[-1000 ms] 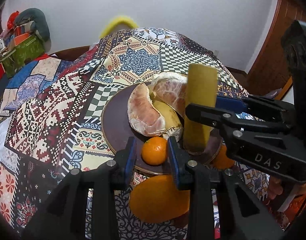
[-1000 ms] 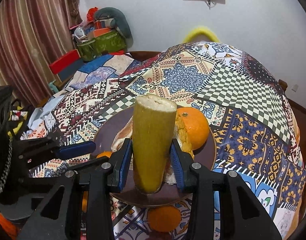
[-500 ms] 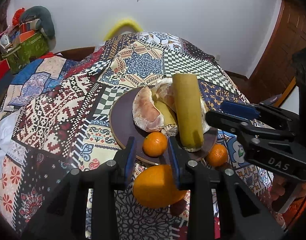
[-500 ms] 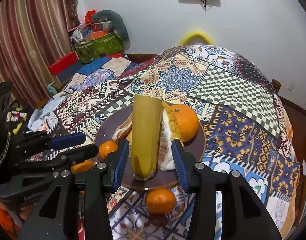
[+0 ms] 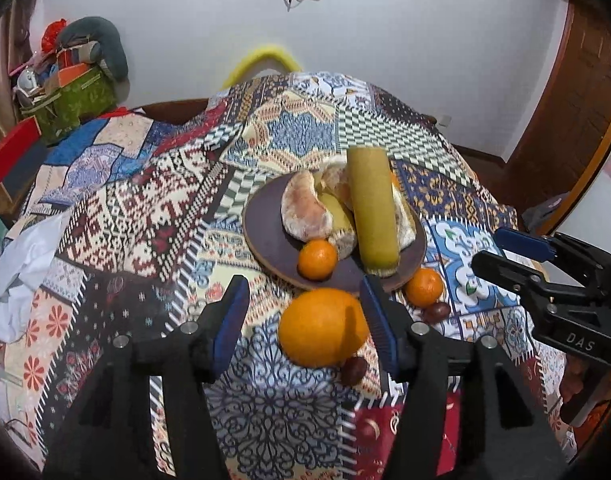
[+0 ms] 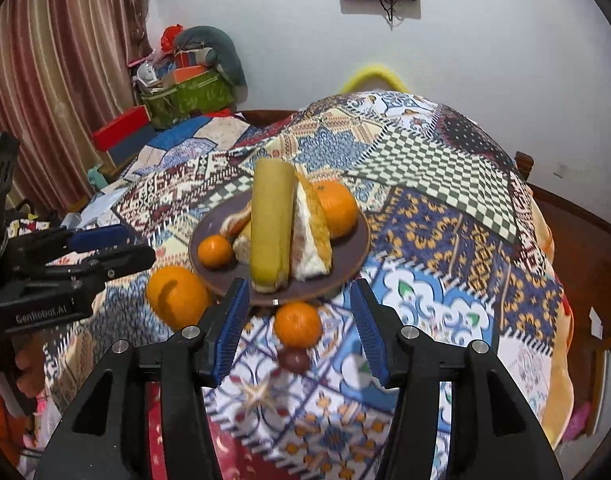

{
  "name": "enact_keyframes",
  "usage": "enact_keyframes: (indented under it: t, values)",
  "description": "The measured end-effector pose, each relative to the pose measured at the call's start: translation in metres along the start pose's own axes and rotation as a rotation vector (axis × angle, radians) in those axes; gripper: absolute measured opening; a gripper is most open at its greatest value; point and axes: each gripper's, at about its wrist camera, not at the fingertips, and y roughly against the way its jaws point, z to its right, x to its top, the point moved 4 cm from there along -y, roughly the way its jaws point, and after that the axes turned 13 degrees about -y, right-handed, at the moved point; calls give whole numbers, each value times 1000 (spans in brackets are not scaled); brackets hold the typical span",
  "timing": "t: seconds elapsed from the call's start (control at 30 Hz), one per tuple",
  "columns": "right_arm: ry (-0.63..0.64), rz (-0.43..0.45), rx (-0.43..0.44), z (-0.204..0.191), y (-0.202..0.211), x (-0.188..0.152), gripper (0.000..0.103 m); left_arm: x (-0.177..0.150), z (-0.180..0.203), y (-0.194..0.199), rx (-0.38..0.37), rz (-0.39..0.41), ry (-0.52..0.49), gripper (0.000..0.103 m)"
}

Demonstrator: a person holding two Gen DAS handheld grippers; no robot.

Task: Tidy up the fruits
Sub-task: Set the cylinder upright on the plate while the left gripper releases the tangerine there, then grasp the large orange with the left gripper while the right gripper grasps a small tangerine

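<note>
A dark round plate on the patterned tablecloth holds a tall yellow-green cut fruit piece, peeled pomelo wedges, a small tangerine and an orange. A big orange lies on the cloth before the plate, with another small tangerine beside it. My left gripper is open and empty above the big orange. My right gripper is open and empty, pulled back from the plate.
Small dark red fruits lie on the cloth near the oranges. A green bag with clutter and a red box stand at the far left. A yellow chair back rises behind the table.
My right gripper let go of the yellow-green piece on the plate, opened and drew back. My left gripper released the small tangerine on the plate, opened wide and pulled back too.
</note>
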Motion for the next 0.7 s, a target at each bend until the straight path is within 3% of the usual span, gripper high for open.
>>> enact_keyframes:
  t: [0.43,0.7]
  values:
    - [-2,-60,-9,8,-6,-30,49,-29,19,-29,-60,-95,25,59]
    - [-11,-99,-10,9,-30,-30,49,-26,22,-40,-24,-82,-5,66]
